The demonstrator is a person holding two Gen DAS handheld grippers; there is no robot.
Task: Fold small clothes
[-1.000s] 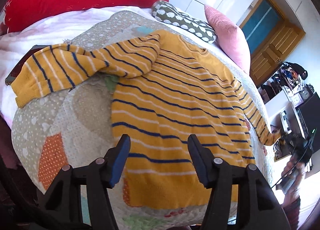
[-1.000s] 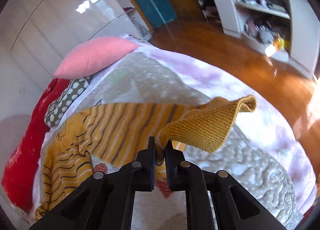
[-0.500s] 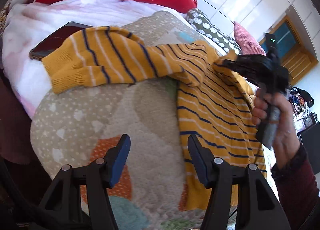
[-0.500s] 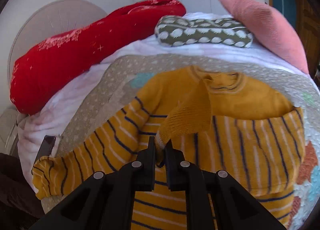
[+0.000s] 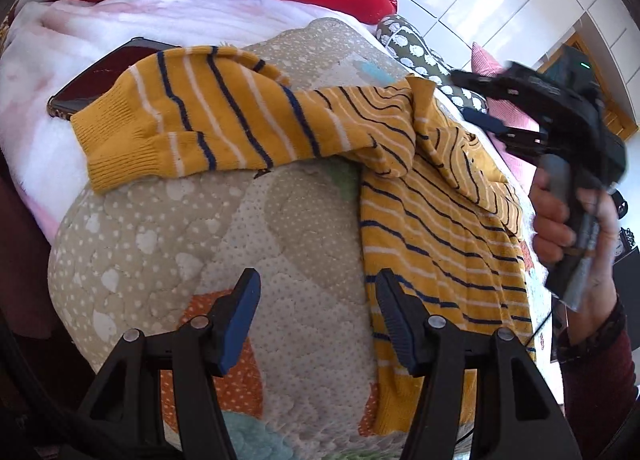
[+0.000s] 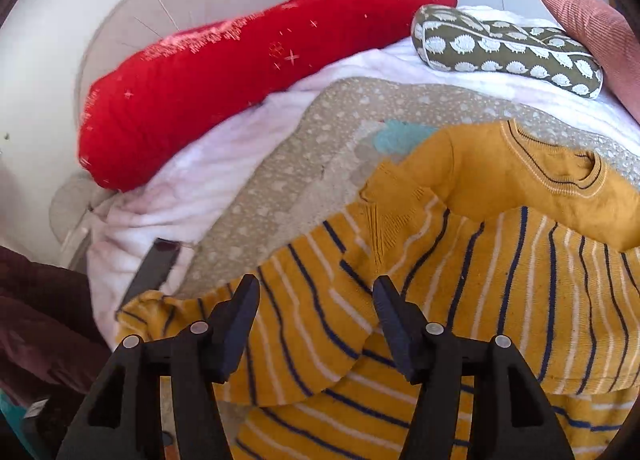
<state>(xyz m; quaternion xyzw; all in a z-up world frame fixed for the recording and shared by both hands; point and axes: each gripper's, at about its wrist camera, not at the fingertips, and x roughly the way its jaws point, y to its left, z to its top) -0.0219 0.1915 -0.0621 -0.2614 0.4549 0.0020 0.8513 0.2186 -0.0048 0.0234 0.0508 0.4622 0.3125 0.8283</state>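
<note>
The right tongs [image 6: 316, 318] have just been opening and stand wide with nothing between the pads; they hover over the sweater's chest, I think because the right sleeve [image 5: 460, 147] is now laid across the body and needs no more grip. The left tongs [image 5: 318, 316] are half open and empty, above the bare quilt [image 5: 180, 227] just beside the sweater's hem side; probably they wait for their own sleeve. The yellow striped sweater [image 6: 500, 260] lies flat on the quilt on the bed; its left sleeve [image 5: 208, 127] stretches outward, its cuff over a dark phone [image 5: 100, 79] on the white blanket [image 6: 224, 163], not yet folded.
</note>
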